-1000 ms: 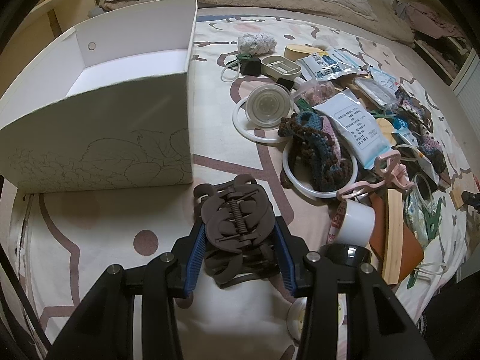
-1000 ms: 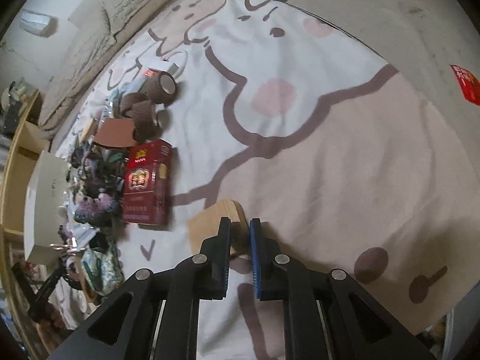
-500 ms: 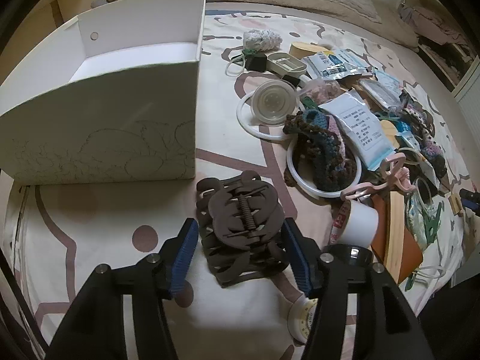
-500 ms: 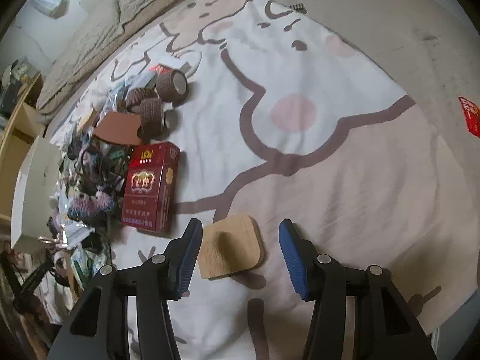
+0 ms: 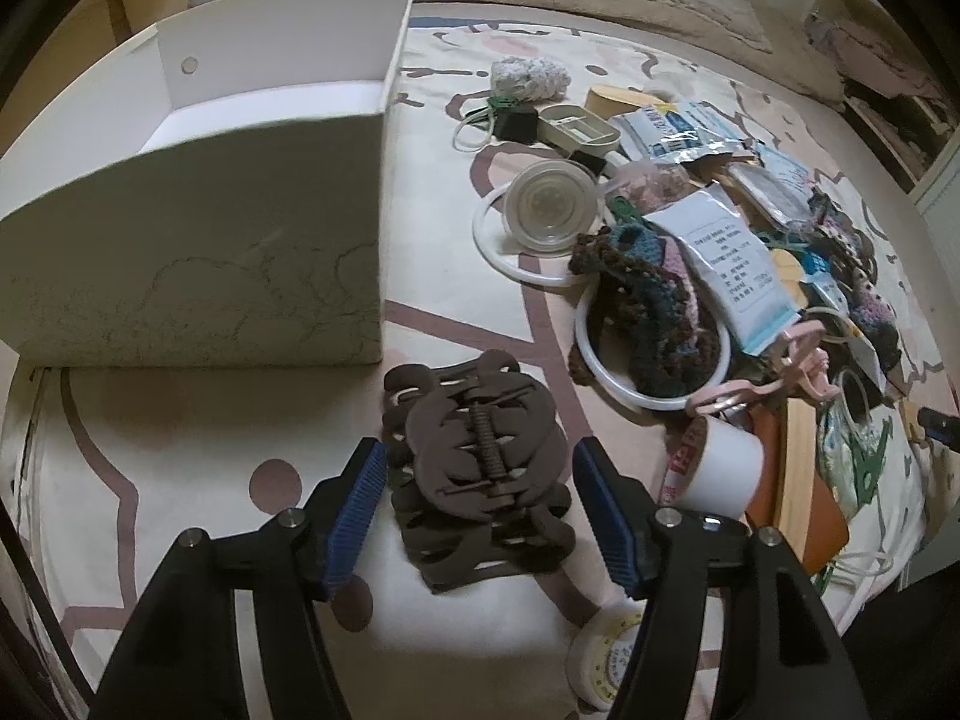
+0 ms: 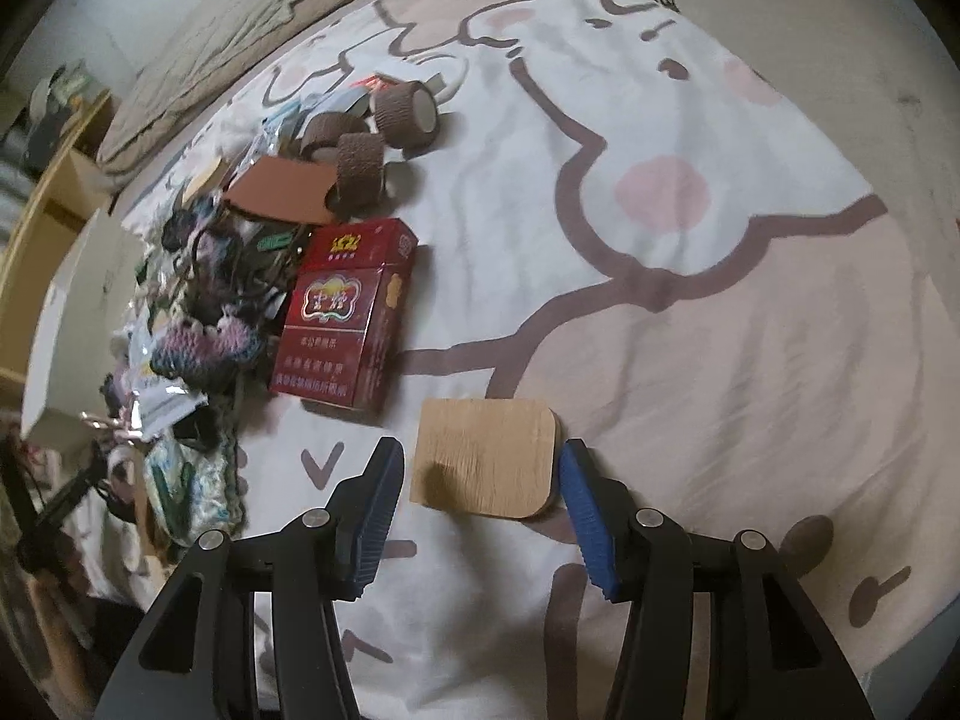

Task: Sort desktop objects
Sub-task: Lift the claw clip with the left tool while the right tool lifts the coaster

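Observation:
A dark brown hair claw clip [image 5: 480,480] lies on the patterned blanket, just in front of the white box [image 5: 198,240]. My left gripper [image 5: 477,450] straddles the clip; its jaws are opening and the blue pads stand clear of the clip on both sides. In the right wrist view a flat wooden coaster [image 6: 498,438] with rounded corners rests on the blanket. My right gripper [image 6: 481,456] is open around it, with a gap at each pad. A red cigarette pack [image 6: 342,318] lies just left of the coaster.
The white box is open at the top. Right of the clip is a heap: a crochet piece in a white ring [image 5: 648,324], a clear lid [image 5: 546,204], a white roll [image 5: 720,468], packets. Brown rolls [image 6: 360,165] lie beyond the red pack.
Both grippers have opened. The left one let go of the hair claw, which stays on the blanket. The right one released the wooden coaster, which now lies flat between its fingers.

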A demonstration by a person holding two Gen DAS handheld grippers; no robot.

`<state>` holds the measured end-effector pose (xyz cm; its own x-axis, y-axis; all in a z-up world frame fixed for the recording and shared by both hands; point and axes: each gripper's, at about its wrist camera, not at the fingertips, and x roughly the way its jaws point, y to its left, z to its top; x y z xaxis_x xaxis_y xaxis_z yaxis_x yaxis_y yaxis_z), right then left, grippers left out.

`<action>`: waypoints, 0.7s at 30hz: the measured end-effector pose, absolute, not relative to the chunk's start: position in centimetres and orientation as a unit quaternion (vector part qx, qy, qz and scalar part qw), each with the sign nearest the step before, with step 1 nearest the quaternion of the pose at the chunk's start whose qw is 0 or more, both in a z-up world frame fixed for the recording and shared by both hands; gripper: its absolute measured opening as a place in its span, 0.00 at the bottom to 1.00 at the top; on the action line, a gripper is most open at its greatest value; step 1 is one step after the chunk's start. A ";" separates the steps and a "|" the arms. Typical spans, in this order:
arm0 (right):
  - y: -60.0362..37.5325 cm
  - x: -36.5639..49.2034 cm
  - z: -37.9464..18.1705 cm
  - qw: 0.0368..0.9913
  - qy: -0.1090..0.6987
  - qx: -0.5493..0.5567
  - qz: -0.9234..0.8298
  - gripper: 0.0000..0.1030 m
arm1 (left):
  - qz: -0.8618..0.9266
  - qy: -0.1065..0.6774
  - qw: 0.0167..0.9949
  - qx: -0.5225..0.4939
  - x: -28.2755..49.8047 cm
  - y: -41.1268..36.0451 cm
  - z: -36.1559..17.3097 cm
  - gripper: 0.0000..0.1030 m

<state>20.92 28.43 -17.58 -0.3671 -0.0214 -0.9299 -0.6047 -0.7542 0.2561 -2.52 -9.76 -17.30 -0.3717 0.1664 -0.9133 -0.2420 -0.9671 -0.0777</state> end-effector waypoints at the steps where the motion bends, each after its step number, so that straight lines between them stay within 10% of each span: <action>1: 28.3 20.8 -17.6 0.191 0.289 -0.532 0.773 0.52 | 0.828 0.033 0.121 -0.547 -2.6 -9.8 -17.4 0.63; 21: 25.5 18.0 -18.8 0.221 0.151 -0.570 0.777 0.58 | 0.835 0.046 0.123 -0.534 -2.5 -9.7 -16.9 0.53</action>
<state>18.03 25.47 -18.84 -0.2522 0.1704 -0.9526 -0.5151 -0.8570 -0.0170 -2.48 -9.68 -16.91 -0.4000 0.1559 -0.9031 -0.2535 -0.9658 -0.0544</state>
